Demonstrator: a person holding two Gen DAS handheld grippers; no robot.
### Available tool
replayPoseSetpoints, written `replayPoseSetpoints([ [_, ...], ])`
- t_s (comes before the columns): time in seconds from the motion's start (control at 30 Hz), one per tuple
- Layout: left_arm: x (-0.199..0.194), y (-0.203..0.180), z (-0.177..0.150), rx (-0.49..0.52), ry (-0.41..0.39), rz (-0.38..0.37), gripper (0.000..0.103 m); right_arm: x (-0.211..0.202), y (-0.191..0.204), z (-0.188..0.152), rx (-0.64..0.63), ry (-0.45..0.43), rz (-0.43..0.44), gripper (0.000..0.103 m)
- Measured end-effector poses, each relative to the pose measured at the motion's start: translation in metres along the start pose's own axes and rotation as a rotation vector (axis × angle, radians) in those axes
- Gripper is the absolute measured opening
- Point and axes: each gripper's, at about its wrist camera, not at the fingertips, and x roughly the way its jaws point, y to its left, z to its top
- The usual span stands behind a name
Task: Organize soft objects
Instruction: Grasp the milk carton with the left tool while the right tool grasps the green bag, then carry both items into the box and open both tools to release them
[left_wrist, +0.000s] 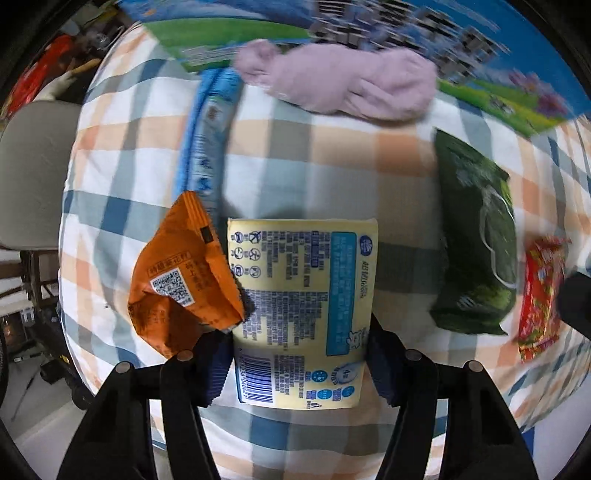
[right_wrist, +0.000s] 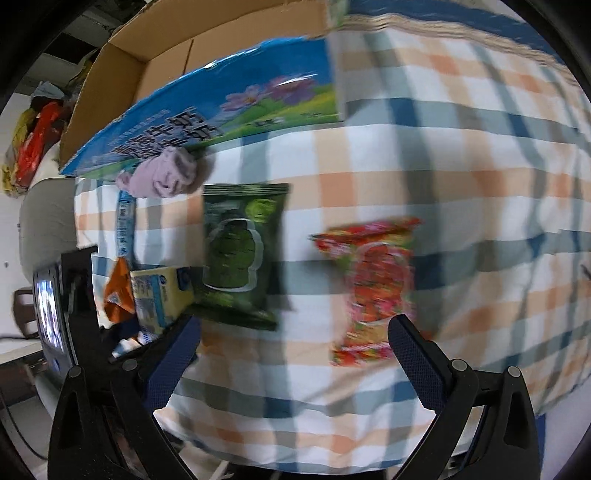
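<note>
My left gripper (left_wrist: 299, 354) is shut on a pale yellow tissue pack (left_wrist: 303, 302) and holds it over the checked cloth; the pack also shows in the right wrist view (right_wrist: 159, 295). An orange snack bag (left_wrist: 181, 277) lies against its left side. A lilac soft cloth (left_wrist: 343, 81) lies at the far edge beside the box. A green snack bag (right_wrist: 240, 251) and a red snack bag (right_wrist: 373, 284) lie ahead of my right gripper (right_wrist: 295, 354), which is open and empty above the cloth.
An open cardboard box (right_wrist: 155, 55) with blue and green print stands at the back of the checked tablecloth (right_wrist: 443, 166). A long blue packet (left_wrist: 207, 129) lies at the left. A grey chair (left_wrist: 29, 173) stands beyond the table's left edge.
</note>
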Motion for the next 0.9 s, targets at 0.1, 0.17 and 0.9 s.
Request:
replayPoseSetpoints([
  [0.1, -0.001, 0.009, 0.003, -0.015, -0.007, -0.002, 0.061, 0.016, 0.016, 0.013, 0.006, 0.036, 0.030, 0.102],
  [0.17, 0.001, 0.011, 0.003, -0.012, -0.008, -0.015, 0.061, 0.029, 0.026, 0.022, 0.013, 0.061, 0.030, 0.096],
  [0.9, -0.148, 0.040, 0.002, 0.096, -0.228, -0.152, 0.061, -0.010, 0.076, -0.021, 0.018, 0.065, 0.026, 0.038],
])
